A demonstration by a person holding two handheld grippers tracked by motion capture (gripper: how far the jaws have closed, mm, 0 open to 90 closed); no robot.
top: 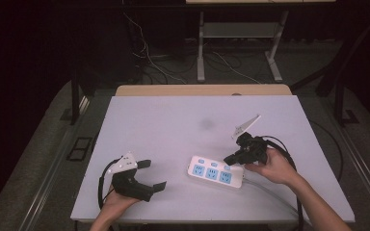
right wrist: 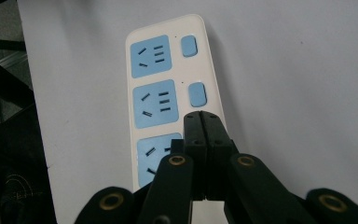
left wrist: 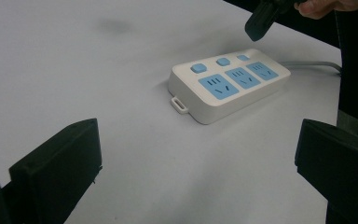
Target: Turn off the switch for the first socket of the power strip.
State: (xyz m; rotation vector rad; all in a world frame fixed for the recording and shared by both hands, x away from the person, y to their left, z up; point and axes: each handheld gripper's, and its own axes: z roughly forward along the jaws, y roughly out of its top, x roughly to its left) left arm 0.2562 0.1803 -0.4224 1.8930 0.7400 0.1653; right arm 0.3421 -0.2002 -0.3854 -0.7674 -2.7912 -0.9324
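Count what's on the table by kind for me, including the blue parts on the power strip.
Power strip: 1
Blue sockets on it: 3
Blue switch buttons on it: 3, the nearest hidden under the right gripper in its own view
Grippers, with the left gripper: 2
Total: 9

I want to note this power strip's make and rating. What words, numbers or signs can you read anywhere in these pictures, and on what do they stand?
There are none to read.
Power strip: its white top bears no word, brand or number, just three blue sockets and blue switches.
Table: bare of text.
Left tool and right tool: no labels.
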